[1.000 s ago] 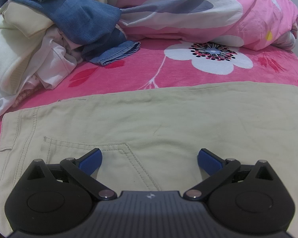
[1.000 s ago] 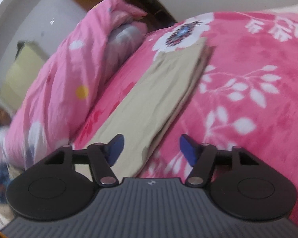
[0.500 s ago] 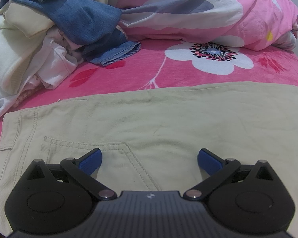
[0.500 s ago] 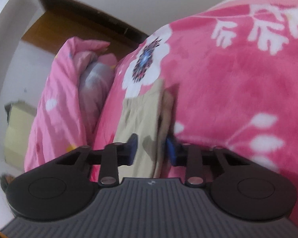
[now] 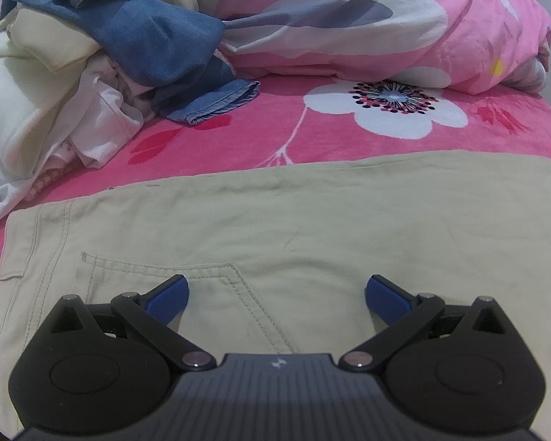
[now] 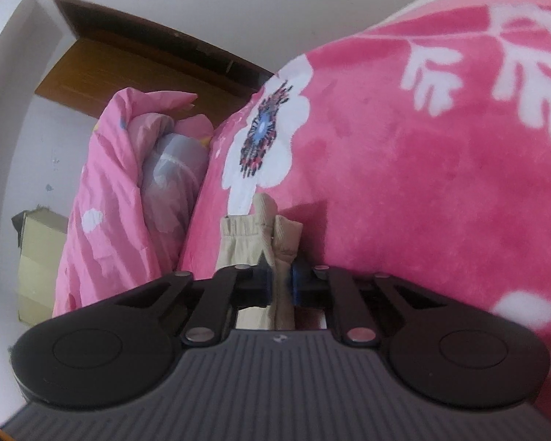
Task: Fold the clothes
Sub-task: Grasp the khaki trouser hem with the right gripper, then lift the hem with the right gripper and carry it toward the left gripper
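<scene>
Khaki trousers [image 5: 312,220] lie flat across the pink floral bed [image 5: 238,139]. Left gripper [image 5: 277,296] hangs over their back pocket, fingers spread wide, grasping nothing. Right gripper [image 6: 283,281] has just been closing; its fingers now pinch the trousers' hem end. Unfolded clothes pile [image 5: 73,73] sits nearby at left.

One pair of khaki trousers [image 5: 312,220] lies flat on one pink floral blanket [image 5: 260,136] — beside one heap of unfolded clothes [image 5: 73,84], with at least one denim garment [image 5: 158,44] in it. One rolled pink duvet [image 5: 385,29] — and two grippers, left [image 5: 277,294] and right [image 6: 281,279].
</scene>
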Demonstrator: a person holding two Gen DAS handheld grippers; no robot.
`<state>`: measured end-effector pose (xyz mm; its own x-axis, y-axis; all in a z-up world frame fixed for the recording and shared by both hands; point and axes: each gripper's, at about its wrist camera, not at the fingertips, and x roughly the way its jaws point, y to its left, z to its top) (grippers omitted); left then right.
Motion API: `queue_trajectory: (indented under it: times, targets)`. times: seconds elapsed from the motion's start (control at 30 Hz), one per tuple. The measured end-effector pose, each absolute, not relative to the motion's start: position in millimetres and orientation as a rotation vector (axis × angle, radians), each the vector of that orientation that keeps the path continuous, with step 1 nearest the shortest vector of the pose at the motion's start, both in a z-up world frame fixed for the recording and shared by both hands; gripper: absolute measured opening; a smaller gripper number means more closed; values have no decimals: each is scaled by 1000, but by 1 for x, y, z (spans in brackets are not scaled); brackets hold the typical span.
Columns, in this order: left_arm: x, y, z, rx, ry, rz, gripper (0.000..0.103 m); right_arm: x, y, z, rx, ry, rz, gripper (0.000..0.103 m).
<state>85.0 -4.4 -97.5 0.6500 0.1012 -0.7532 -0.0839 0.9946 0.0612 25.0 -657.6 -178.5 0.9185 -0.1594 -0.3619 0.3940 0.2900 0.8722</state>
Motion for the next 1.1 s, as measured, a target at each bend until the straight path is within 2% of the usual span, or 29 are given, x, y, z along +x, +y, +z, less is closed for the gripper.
queue_trajectory:
  times: [0.37,0.67,1.1]
  targets:
    - [84,-3,-97,8,861,99,103,19,-632,-138,1118,146,-257,4]
    - [84,0,-97,-4,861,87,103,26,-572,-98,1032,149,-46,4]
    - [81,7,-97,-23,853,46,103,31,-464,-115,1038,299,162,4]
